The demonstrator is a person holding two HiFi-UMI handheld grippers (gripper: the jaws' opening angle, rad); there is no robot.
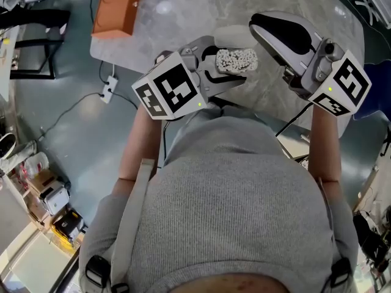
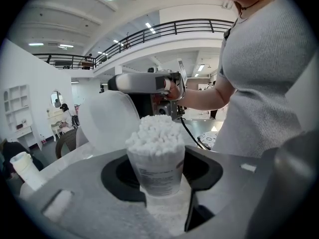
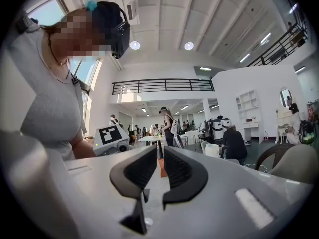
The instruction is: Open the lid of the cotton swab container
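Left claw [image 2: 160,182] clamps the cotton swab container [image 2: 155,166], lid [image 2: 107,121] open.

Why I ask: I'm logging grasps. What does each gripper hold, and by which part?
The left gripper clamps the cotton swab container by its lower body, lid flipped open. The right gripper holds nothing; its fingers stand slightly apart.

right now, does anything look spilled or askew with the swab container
Nothing stands out. The container sits straight in the left tongs, its lid open to one side. The swabs are packed inside, and none have spilled in view.
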